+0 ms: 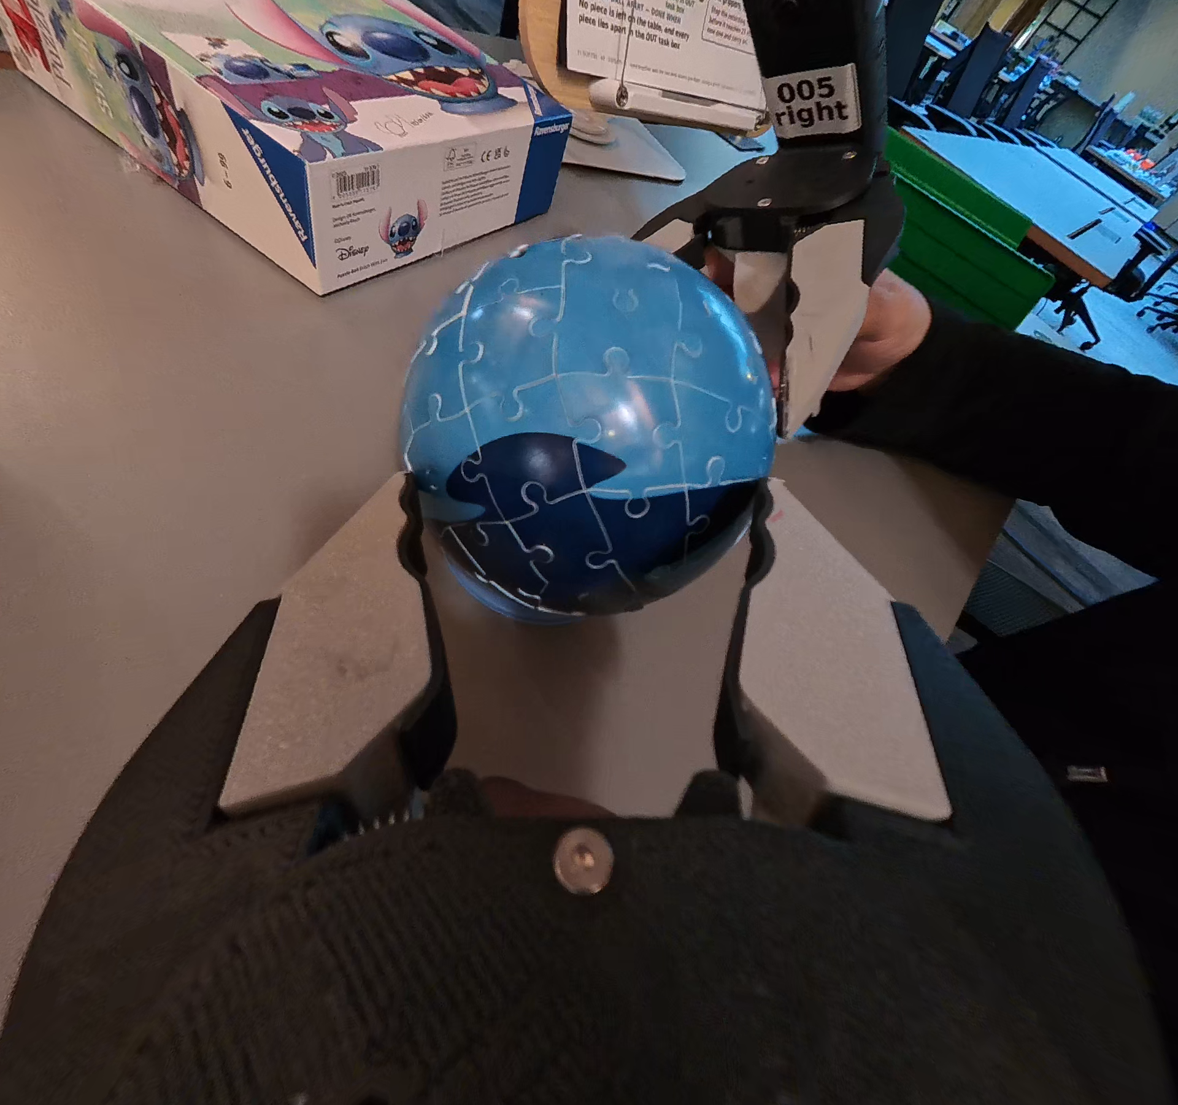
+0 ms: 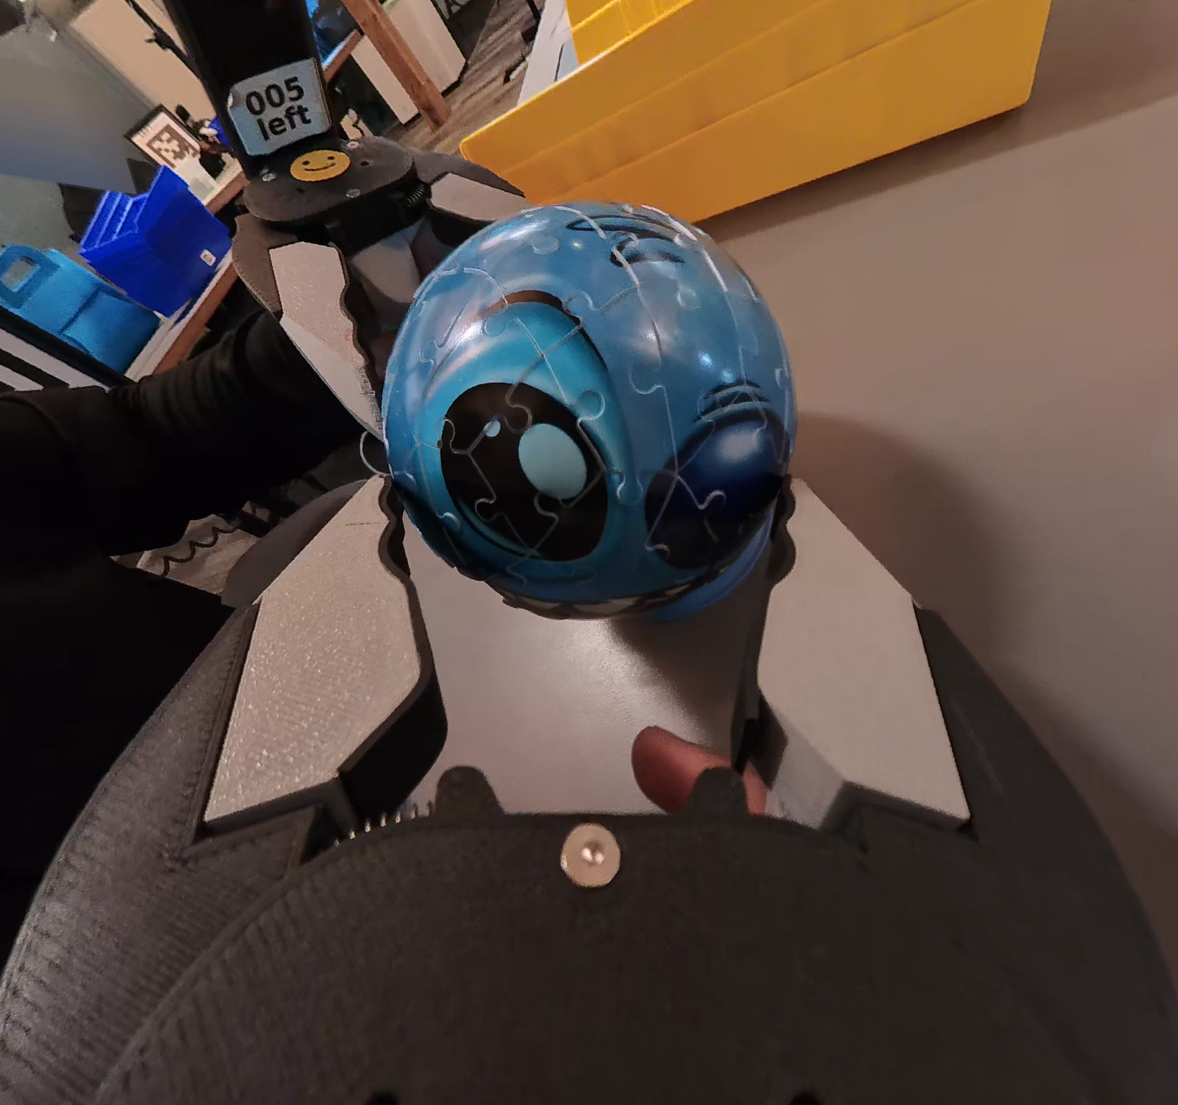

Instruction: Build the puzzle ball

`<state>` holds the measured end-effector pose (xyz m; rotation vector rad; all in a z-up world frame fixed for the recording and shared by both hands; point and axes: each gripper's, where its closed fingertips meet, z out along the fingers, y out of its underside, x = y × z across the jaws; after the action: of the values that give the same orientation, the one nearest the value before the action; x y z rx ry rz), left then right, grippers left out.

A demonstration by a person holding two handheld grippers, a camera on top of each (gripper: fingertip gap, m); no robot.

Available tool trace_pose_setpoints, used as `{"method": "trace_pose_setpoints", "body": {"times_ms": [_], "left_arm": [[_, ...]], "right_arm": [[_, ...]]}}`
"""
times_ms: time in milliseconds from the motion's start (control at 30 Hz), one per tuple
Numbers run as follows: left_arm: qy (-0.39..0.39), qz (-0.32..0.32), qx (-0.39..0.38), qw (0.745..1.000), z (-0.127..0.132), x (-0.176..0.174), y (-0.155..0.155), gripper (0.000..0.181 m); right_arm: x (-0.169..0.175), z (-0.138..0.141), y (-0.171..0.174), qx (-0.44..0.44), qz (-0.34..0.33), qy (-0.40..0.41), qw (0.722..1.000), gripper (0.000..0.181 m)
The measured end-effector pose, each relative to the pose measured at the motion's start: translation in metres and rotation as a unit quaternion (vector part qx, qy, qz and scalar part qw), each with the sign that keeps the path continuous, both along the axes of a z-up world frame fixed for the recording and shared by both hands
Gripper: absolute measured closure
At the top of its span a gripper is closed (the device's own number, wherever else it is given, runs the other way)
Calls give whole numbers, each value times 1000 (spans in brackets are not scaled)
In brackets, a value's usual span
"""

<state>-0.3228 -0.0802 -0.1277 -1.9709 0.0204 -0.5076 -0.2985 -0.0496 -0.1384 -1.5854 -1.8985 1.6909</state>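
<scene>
Above the grey worktop point(image 1: 159, 437), the blue puzzle ball point(image 1: 586, 430) sits pinched between both tools, looking nearly complete w/ seams visible. Left hand-held gripper point(image 1: 586, 501) is part-closed on the ball's lower sides; right hand-held gripper point(image 2: 589, 501) likewise, approaching from the opposite side. Best kept to a light, even squeeze so pieces don't pop. Puzzle box point(image 1: 306, 118) lies nearby.
</scene>
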Motion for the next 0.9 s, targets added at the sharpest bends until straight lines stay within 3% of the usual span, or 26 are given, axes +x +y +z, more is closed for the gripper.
{"method": "trace_pose_setpoints", "body": {"times_ms": [500,900], "left_arm": [[-79,-5,-32,996,1,-5,4,80],[-76,-5,-22,997,1,-5,2,81]], "right_arm": [[-1,0,1,-47,1,-89,995,68],[1,0,2,-49,0,-96,994,69]]}}
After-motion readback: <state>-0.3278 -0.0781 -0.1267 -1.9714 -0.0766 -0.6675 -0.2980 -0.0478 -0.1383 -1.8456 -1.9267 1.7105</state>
